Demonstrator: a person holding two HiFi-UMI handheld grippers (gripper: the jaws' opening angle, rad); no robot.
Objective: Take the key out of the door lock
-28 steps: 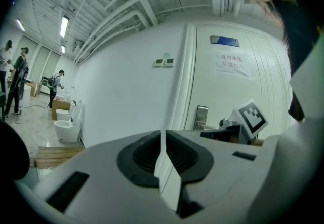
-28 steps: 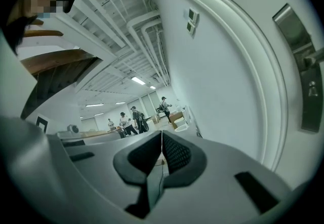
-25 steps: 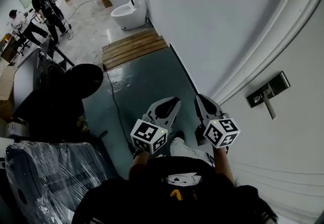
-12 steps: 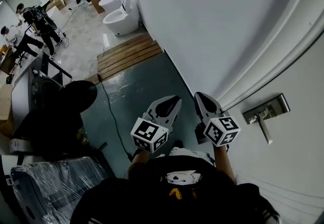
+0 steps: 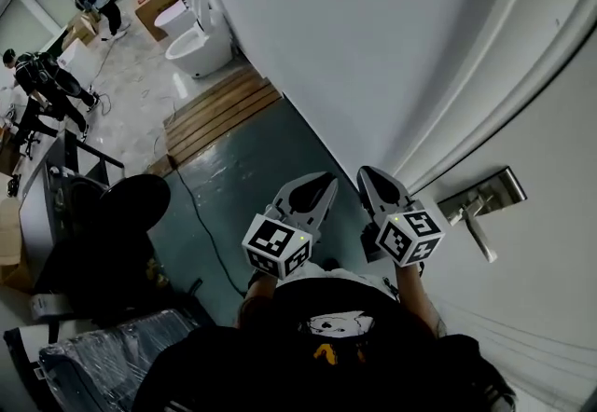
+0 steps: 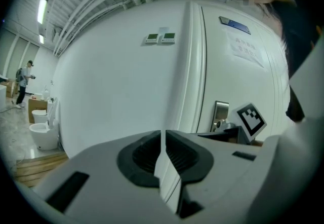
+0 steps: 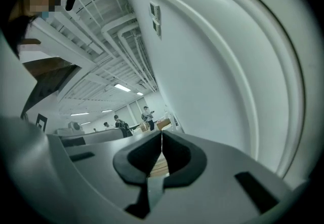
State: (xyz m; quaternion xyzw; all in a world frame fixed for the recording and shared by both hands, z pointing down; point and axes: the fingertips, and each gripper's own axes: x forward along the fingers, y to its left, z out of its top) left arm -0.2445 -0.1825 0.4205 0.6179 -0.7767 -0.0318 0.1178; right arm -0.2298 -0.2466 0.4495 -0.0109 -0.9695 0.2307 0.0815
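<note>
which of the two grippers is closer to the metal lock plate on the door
The right gripper: it hangs next to the metal lock plate without touching it, while the left gripper is on its other side, farther from the plate.

We see a plain white wall (image 5: 373,47) running beside a dark, glossy grey-green floor (image 5: 261,168). Farther back, a slatted wooden platform (image 5: 219,112) lies against the wall. Beyond it, white toilets (image 5: 198,45) stand on pale polished tiles (image 5: 131,89), near a cardboard box (image 5: 154,7). Two small control panels (image 6: 161,38) are mounted high on the wall. Overhead we make out white ceiling beams (image 7: 109,35) and lit strip lights (image 7: 121,87). A round black seat (image 5: 131,203) and something wrapped in clear plastic (image 5: 103,368) sit at the left.
</note>
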